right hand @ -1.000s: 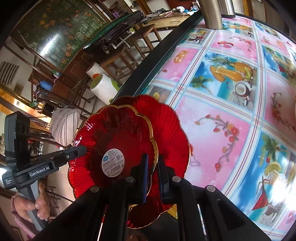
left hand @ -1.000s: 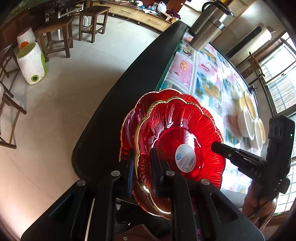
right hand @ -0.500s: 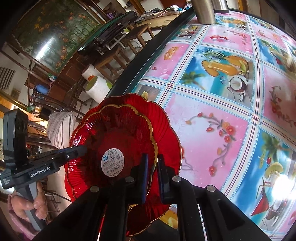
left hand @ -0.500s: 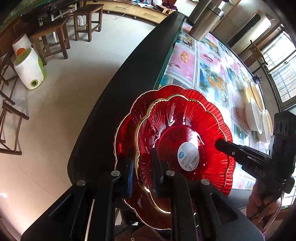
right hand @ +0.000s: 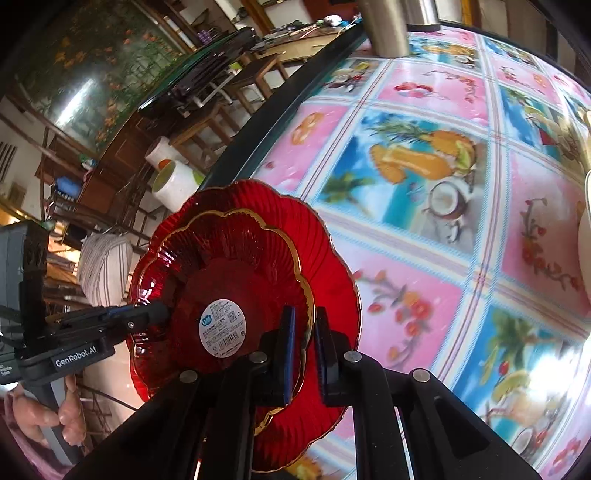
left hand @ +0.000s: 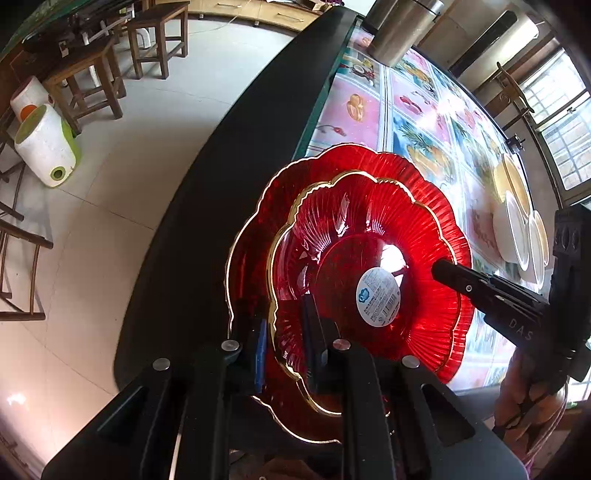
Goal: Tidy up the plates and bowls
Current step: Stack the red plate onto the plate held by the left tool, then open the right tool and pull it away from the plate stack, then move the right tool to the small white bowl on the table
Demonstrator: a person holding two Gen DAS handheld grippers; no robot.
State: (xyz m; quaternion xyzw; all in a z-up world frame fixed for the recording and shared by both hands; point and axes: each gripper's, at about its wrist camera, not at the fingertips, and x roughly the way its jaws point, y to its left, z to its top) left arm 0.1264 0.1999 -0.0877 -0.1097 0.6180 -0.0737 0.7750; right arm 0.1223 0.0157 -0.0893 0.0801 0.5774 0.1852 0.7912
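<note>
**2 red plates nested, both grippers clamped on the rims**

Your left gripper [left hand: 282, 345] had its jaws closed on the near rim of the small red plate [left hand: 365, 258], 1 finger inside the dish, 1 behind it. Whether the large red plate [left hand: 332, 170] underneath was also caught in that grip, can't tell.

Your right gripper [right hand: 303, 347] was clamped on the opposite rim; the gold edge of the small plate ran between its 2 fingers. Same doubt about the large plate there.

Small plate sat nested inside the large one, roughly centred, round white barcode sticker [left hand: 377, 297] facing up in the well. Both plates were at the table's [right hand: 424, 266] near corner, overhanging its dark edge [left hand: 221, 184]; fruit-print cloth visible under the far side. Contact with the tabletop: can't tell.

Further along the table: a stack of pale plates [left hand: 517, 229] near the window side, well apart from the red pair. Steel canister [left hand: 402, 29] at the far end.

Your hands [right hand: 48, 413] were on both gripper handles.
</note>
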